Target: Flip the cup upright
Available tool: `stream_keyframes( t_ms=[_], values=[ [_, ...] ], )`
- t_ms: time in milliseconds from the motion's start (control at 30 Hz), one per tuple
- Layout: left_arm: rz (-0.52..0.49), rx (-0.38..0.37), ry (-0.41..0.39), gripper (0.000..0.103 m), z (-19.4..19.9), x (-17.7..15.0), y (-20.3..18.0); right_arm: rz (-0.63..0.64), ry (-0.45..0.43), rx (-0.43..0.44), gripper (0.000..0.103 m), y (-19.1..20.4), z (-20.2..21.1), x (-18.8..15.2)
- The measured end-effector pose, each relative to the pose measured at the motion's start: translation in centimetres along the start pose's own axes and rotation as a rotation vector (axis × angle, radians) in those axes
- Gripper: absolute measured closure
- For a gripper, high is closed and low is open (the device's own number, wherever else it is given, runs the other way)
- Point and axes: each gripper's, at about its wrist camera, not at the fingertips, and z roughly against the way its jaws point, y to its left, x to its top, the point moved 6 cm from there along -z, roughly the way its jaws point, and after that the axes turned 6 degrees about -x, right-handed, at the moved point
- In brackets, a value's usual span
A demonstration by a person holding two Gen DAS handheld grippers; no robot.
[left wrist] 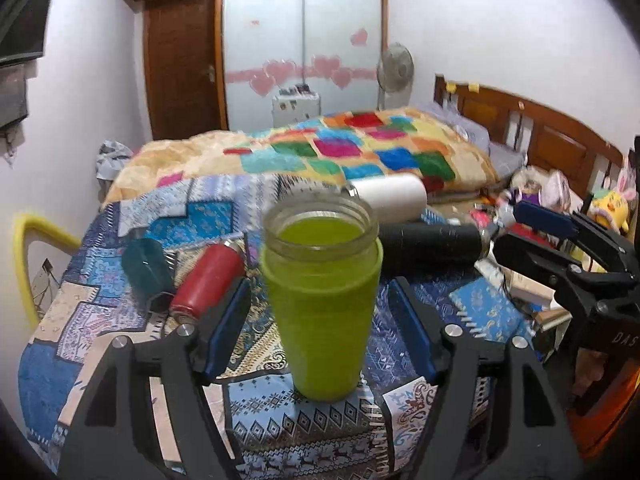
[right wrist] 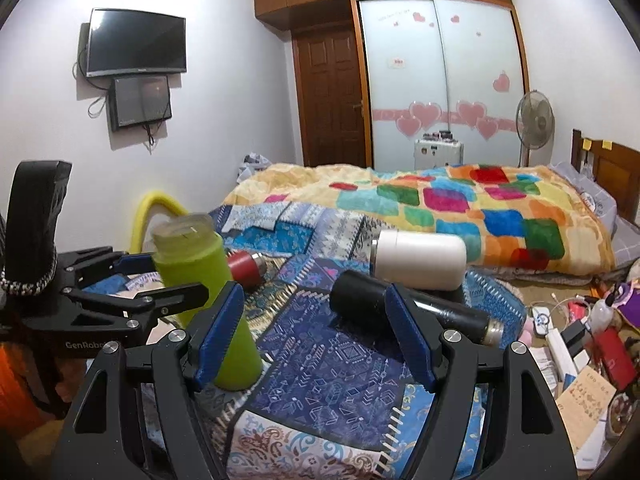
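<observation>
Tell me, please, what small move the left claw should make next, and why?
Probably back the left claw straight away from the green cup: the cup stands upright, mouth up, on the patterned cloth, and the open jaws flank it without touching.

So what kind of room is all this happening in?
A home bedroom, most likely: a bed with a patchwork quilt and wooden headboard, a sliding-door wardrobe, and a wall-mounted TV.
</observation>
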Motion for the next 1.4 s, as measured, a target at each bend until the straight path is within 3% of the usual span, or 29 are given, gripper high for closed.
stream_keyframes(
  t_ms=[300, 533, 667, 733, 933, 1400],
  values=[
    [0.021, 0.091, -0.242, 0.032, 8.9, 2.0, -0.1, 0.011, -0.154, -0.028, 0.026, 2.4, 5.6, 2.9],
    [0.012, 0.143, -0.378, 0.031, 14.0, 2.0, -1.0, -0.014, -0.233, -0.021, 0.022, 4.0, 8.4, 3.7],
    [0.029, 0.126, -0.406, 0.029, 15.6, 1.3, -1.4, -0.027, -0.257, -0.033, 0.015, 4.4, 9.3, 3.5],
    [0.038, 0.125, -0.421, 0.014, 16.0, 1.0, -1.4, -0.039, -0.265, -0.041, 0.011, 4.4, 9.4, 3.4],
    [0.037, 0.154, -0.469, 0.0, 17.6, 0.4, -1.4, -0.048, -0.285, -0.088, 0.0, 4.7, 10.2, 3.0],
    [0.032, 0.178, -0.467, 0.0, 18.2, -0.4, -1.5, -0.037, -0.277, -0.102, 0.0, 5.3, 11.1, 2.4]
  ],
)
